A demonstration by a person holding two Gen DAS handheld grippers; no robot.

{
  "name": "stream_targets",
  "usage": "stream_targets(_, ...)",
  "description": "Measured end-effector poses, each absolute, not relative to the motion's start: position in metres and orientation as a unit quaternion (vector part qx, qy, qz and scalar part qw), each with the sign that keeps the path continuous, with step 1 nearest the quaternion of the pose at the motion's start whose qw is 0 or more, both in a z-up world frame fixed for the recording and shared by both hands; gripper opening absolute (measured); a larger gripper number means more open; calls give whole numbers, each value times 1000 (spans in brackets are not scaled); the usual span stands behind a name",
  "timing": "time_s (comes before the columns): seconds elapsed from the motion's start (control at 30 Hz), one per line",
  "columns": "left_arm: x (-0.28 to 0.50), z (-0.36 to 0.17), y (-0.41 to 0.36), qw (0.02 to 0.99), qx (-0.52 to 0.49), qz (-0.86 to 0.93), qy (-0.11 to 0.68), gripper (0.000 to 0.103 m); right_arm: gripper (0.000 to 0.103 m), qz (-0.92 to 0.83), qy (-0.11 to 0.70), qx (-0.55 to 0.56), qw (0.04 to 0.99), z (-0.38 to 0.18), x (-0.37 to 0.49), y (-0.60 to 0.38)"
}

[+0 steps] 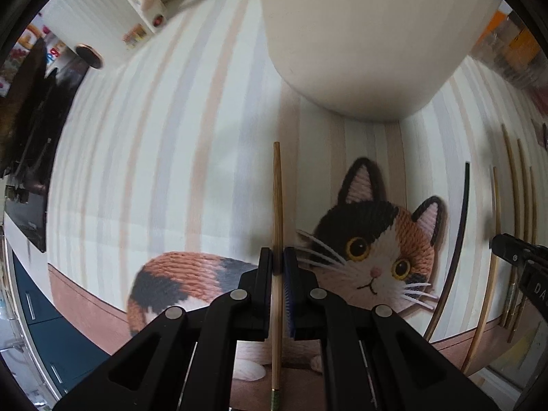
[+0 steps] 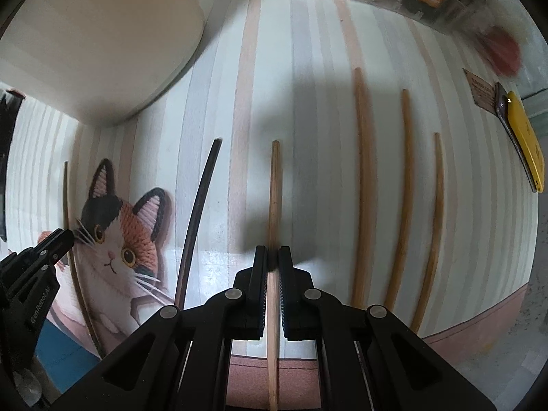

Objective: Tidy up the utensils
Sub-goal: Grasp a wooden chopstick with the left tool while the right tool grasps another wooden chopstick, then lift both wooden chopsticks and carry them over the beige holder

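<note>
Presently we see both grippers pointing down at a striped placemat (image 1: 171,157) printed with a calico cat (image 1: 380,246), which we take as our landmark. Our left gripper (image 1: 278,263) is clenched on a light wooden chopstick (image 1: 276,198) that runs straight away from us, just left of the cat's face and right of its curled tail. Our right gripper (image 2: 273,260) is likewise clamped on another wooden chopstick (image 2: 273,188), lying well to the right of the cat on the striped part of the mat. Between that stick and the cat lies a single black chopstick (image 2: 198,205), slanted slightly. Farther right of the cat, beyond the held stick, three more wooden chopsticks (image 2: 362,178) lie side by side, apart from each other. A large white container (image 1: 359,34) stands on the mat beyond the cat's ears. At the far right edge of the worktop, away from the cat, rests a yellow object (image 2: 525,144) whose kind we cannot tell.
</note>
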State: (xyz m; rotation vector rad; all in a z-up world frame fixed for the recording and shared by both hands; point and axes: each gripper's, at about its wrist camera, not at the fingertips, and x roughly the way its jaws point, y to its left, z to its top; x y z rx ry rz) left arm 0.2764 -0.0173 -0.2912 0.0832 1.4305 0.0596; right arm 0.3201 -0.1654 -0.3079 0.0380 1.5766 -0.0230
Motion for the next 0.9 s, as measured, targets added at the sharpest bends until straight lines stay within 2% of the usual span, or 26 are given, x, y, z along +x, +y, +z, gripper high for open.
stream_targets(0.5, 271, -196, 1, 828, 7, 28, 559, 4, 6, 10, 621, 51, 782, -223, 315, -189)
stream_targets(0.9, 267, -155, 17, 856, -10, 33, 517, 4, 6, 33, 567, 69, 820, -174, 324, -182)
